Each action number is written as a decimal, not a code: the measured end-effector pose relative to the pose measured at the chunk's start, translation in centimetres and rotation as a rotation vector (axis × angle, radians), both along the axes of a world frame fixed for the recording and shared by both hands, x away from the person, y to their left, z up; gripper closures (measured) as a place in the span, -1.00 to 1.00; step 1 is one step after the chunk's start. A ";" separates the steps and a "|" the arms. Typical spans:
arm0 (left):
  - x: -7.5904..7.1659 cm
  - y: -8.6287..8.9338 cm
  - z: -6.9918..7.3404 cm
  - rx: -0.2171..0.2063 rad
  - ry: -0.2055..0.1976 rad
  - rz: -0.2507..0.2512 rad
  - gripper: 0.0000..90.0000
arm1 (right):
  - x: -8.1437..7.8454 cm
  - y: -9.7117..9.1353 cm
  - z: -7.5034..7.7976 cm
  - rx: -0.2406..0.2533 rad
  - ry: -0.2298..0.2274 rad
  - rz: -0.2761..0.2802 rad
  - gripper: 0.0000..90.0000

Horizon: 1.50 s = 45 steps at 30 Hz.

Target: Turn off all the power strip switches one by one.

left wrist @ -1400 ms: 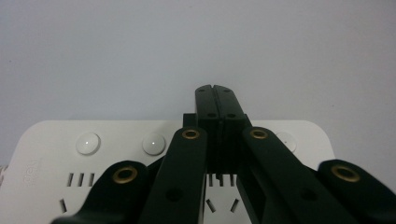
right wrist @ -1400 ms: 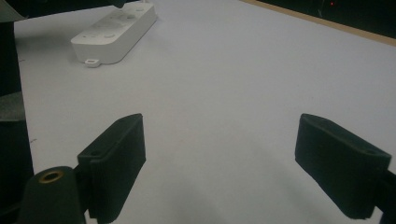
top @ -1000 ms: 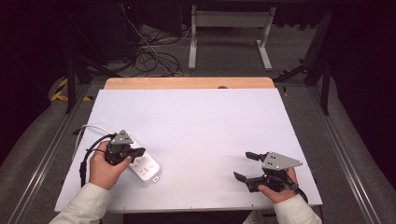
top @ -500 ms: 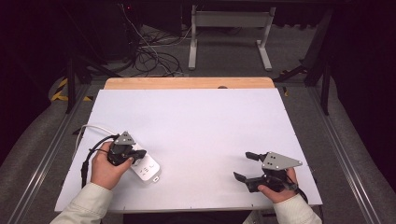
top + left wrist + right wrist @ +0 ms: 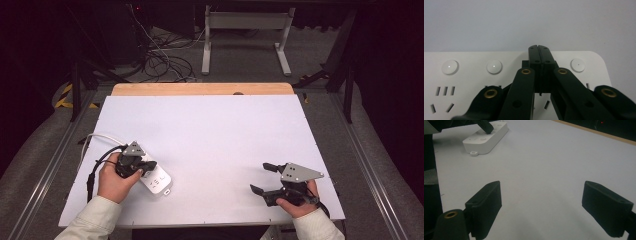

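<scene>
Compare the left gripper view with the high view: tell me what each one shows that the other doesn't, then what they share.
Left gripper view: close detail of the power strip, with its round buttons and socket slots, and the left tongs shut, tips over the strip's button row.

High view: the whole white table, the right tongs open above bare table, both hands, the strip's white cord, and the floor with cables beyond.

Both: the power strip, the left tongs on it, and the white tabletop.

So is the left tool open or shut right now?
Shut. In the left gripper view the left tool has its two black jaws pressed together with no gap, tips resting over the white power strip, nothing clamped between them.
</scene>
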<state>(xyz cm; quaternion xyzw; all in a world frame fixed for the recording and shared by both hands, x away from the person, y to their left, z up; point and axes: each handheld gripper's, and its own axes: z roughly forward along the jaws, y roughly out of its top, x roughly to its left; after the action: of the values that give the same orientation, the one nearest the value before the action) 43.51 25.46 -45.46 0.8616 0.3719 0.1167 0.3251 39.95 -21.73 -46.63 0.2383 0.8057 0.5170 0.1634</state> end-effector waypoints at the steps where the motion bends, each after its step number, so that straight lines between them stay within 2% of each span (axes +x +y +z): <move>1: 0.0 0.0 0.0 0.001 -0.001 0.000 1.00 | 0.0 0.0 0.0 0.000 0.000 0.000 -0.63; 15: 0.0 -0.1 0.0 0.001 0.006 0.017 1.00 | -0.1 0.0 0.0 0.002 0.002 -0.001 -0.63; 23: -0.2 -0.4 -0.1 0.024 -0.019 0.026 1.00 | -0.1 0.0 0.0 0.003 0.002 0.001 -0.63; 28: -0.2 -0.4 -0.2 0.022 -0.012 0.025 1.00 | -0.1 0.0 0.0 0.001 0.003 0.000 -0.63; 31: -0.3 -0.5 -0.2 0.018 -0.021 0.032 1.00 | -0.1 0.0 0.0 0.000 0.001 0.003 -0.63; 32: -0.3 -0.5 -0.1 0.024 -0.035 0.029 1.00 | -0.1 0.0 0.0 0.001 0.003 0.000 -0.63; 33: -0.4 -0.4 0.1 0.017 -0.059 0.023 1.00 | -0.1 0.0 0.0 -0.001 0.003 -0.001 -0.63; 34: -0.4 -0.4 0.1 0.017 -0.059 0.023 1.00 | -0.1 0.0 0.0 -0.001 0.003 -0.001 -0.63; 35: -0.4 -0.3 0.7 -0.017 -0.087 0.022 1.00 | -0.1 0.0 0.0 0.000 0.001 0.000 -0.63; 36: -0.5 -0.1 1.3 -0.041 -0.098 0.019 1.00 | 0.0 0.0 0.0 0.002 -0.001 0.001 -0.63; 37: -0.5 -0.1 1.3 -0.041 -0.098 0.019 1.00 | 0.0 0.0 0.0 0.002 -0.001 0.000 -0.63; 38: -0.7 0.0 1.8 -0.064 -0.105 0.021 1.00 | 0.0 0.0 0.0 0.002 -0.001 0.000 -0.63; 41: -1.1 0.5 2.5 -0.078 -0.117 0.019 1.00 | 0.1 0.0 -0.1 -0.001 0.005 -0.001 -0.63; 45: -1.3 0.4 2.6 -0.082 -0.121 0.008 1.00 | 0.0 0.0 -0.1 -0.006 0.003 0.003 -0.64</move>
<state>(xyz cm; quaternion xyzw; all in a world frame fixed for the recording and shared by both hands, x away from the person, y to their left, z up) 42.21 25.88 -42.86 0.8375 0.3594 0.1544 0.3816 39.95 -21.68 -46.70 0.2375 0.8079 0.5143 0.1622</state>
